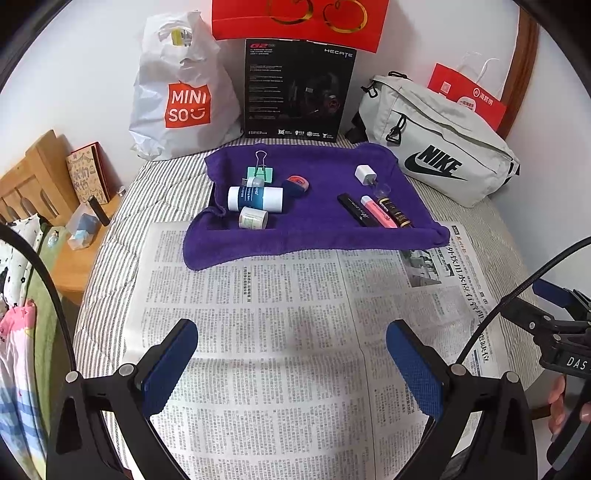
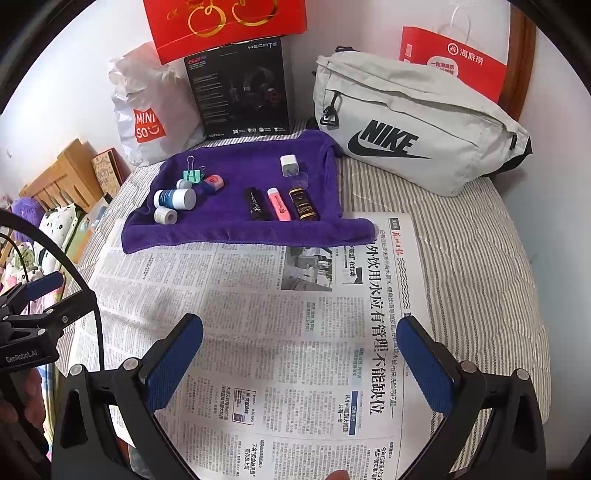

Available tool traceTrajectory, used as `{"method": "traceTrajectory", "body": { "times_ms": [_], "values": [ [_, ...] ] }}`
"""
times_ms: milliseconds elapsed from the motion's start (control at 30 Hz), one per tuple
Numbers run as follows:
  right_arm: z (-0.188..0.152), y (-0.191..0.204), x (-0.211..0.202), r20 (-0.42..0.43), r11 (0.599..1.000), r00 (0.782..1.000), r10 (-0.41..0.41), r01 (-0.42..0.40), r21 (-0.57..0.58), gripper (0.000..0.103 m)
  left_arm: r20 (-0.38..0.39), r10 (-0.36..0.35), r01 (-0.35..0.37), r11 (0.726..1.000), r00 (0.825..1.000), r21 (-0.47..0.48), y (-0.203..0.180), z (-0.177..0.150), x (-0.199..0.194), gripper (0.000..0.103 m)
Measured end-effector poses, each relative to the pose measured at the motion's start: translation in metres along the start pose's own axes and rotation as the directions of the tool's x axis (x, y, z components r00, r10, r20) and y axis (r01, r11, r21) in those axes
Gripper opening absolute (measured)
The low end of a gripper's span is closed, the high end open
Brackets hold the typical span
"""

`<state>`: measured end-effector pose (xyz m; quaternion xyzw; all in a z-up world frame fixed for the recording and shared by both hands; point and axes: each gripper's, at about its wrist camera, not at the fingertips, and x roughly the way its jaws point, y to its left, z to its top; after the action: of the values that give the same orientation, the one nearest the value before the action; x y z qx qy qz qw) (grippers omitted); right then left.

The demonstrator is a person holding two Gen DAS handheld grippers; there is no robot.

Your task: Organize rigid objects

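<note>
Both grippers hang over a Chinese-language newspaper [image 1: 280,332] spread on a striped bed [image 2: 480,258]. The left gripper [image 1: 291,365] has its blue-padded jaws spread wide with nothing between them, and the right gripper [image 2: 303,362] is likewise wide open and empty; its body reads "DAS" in the left view, while the left one's reads "GenRobot.AI" in the right view. The objects lie on a purple towel [image 1: 314,236] beyond the paper, its near edge overlapping the newspaper. On the towel's left side sit a green binder clip [image 1: 260,170], a white-and-blue bottle [image 1: 255,198] on its side, a small white roll [image 1: 252,218] just in front of it, and a red-and-blue item [image 1: 296,184] whose writing is too small to read. To the right lie a white charger [image 1: 365,174], then a black tube [image 1: 357,210], a pink highlighter [image 1: 378,211] and a dark gold-lettered tube [image 1: 395,212] side by side; their print is illegible. Against the wall stand a white "MINISO" bag [image 1: 177,92], a black box [image 1: 299,88] marked "HECATE", "G2" and "EDIFIER", a red gold-patterned bag [image 1: 299,18], a grey "NIKE" bag [image 1: 439,147] and a red paper bag [image 1: 469,96] with Chinese characters.
</note>
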<state>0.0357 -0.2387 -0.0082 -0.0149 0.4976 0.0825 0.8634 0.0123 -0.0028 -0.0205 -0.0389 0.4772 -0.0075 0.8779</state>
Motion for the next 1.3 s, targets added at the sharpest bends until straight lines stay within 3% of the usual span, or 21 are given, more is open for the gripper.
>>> {"method": "traceTrajectory", "body": {
  "times_ms": [1300],
  "values": [
    [-0.0015,0.0012,-0.0013,-0.002,1.000,1.000,0.002,-0.002,-0.005,0.103,-0.012,0.002,-0.002,1.000,1.000,-0.001,0.0003,-0.0001,-0.0002,0.103]
  ]
}}
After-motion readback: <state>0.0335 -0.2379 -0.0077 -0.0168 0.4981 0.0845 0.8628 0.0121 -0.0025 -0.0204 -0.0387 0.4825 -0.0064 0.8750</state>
